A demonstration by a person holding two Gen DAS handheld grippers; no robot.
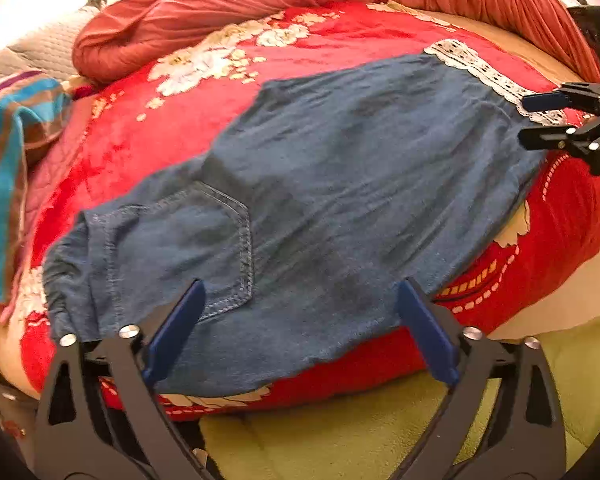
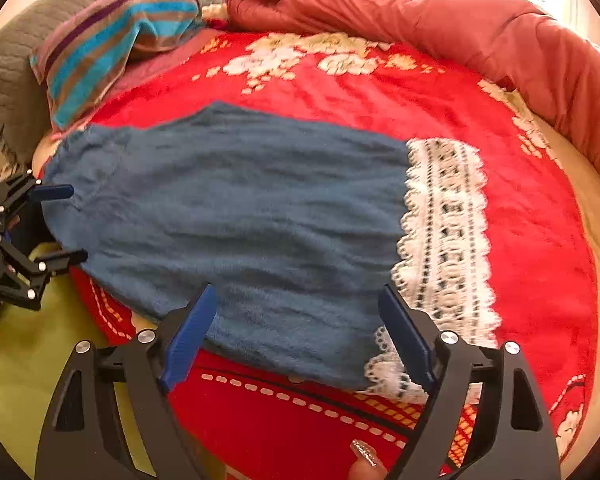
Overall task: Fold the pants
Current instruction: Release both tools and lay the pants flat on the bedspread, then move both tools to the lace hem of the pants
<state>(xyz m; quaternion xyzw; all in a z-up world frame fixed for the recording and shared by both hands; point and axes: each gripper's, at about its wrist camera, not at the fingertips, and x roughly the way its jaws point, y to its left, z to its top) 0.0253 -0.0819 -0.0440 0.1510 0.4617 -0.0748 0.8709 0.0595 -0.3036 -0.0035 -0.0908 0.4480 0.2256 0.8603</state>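
Pants [image 1: 320, 200] lie lengthwise between both spread-fingered grippers, lace hem toward the right one.

Red floral blanket [image 2: 400, 92] covers the bed beside a rumpled coral duvet [image 2: 440, 20].

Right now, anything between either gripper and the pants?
Nothing visible. The left gripper stands open over the pocket end of the pants, the right gripper open over the lace hem. Only the red blanket lies under the pants; the striped pillow sits off to the side.
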